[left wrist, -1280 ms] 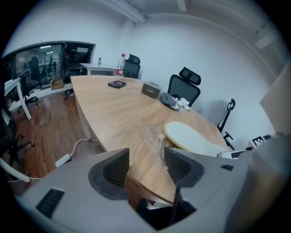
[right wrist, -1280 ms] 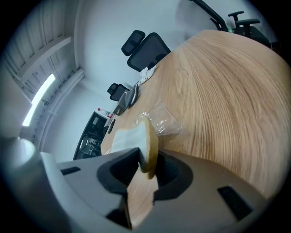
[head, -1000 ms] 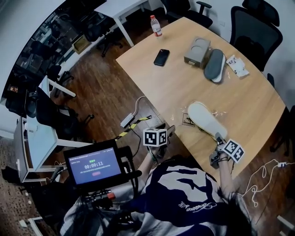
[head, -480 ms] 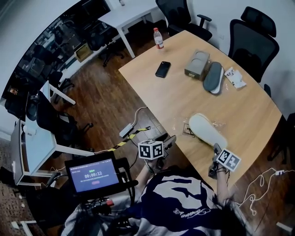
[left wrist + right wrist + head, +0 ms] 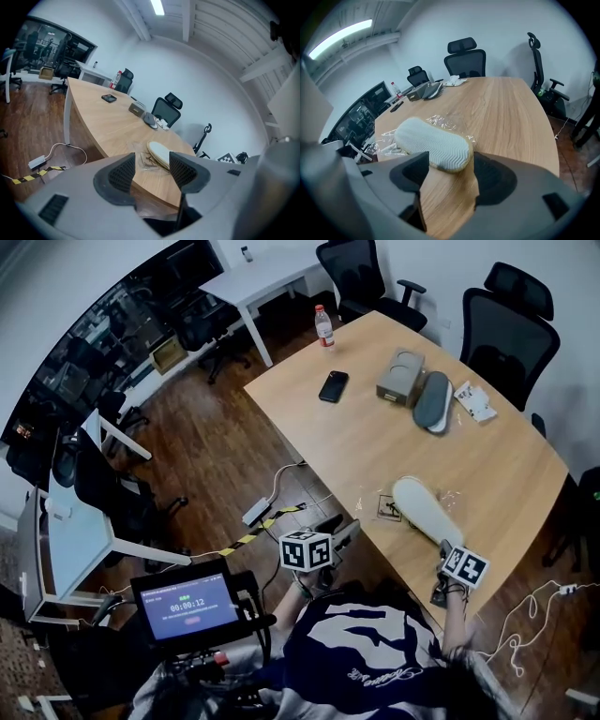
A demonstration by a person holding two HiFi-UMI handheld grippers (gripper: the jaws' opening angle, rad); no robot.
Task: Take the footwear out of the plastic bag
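right jaws: the right gripper has just been opening and now stands spread wide; the near end of the pale ribbed-sole shoe sits at its tips, but the pads aren't pressing on it.
left jaws: the left gripper is well parted with nothing between its pads; it is held off the table's near edge and aimed across the top.
table: a long light wooden table with a curved edge, and everything below lies on it.
chairs: black mesh office chairs stand along the far side.
footwear: the pale shoe lies sole up near the near corner, just ahead of the right gripper.
bag: the clear crinkled plastic bag spreads under and beyond the shoe. from here i can't tell whether any of it still wraps the shoe.
second shoe: a grey sole-up shoe lies well apart at the far end.
box: a grey cardboard box touches that grey shoe.
phone: a black flat phone lies near the box.
bottle: a clear bottle with a red cap stands upright at the far corner.
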